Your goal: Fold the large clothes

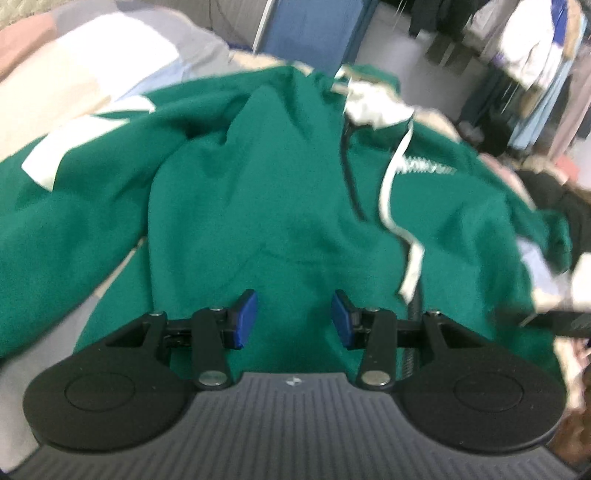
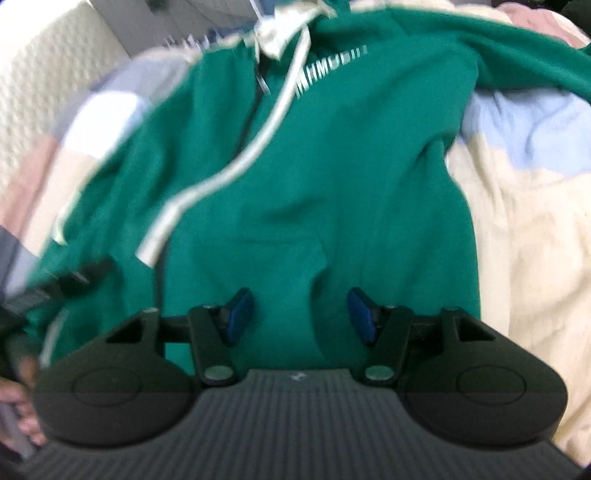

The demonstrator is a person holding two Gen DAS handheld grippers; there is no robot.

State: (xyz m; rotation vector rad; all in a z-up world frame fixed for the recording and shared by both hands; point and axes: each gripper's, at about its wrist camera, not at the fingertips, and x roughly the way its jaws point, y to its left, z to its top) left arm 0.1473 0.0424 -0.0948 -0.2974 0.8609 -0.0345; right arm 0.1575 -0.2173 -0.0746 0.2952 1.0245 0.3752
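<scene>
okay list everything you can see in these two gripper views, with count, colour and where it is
hoodie: one, green with white sleeve patches and white chest lettering, spread front up across the bed under both grippers
drawstrings: two, white, trailing from the neck down the chest
zip: one, dark, running down from the collar
bedcover: one, patchwork of cream, pale blue, pink and grey, under the hoodie
hanging clothes: several, pale and dark, blurred, upper right of the left wrist view
panel: one, blue, upright behind the bed
left gripper: one, black with blue pads, open over the hoodie's lower front
right gripper: one, black with blue pads, open above the front pocket, nothing between the pads
</scene>
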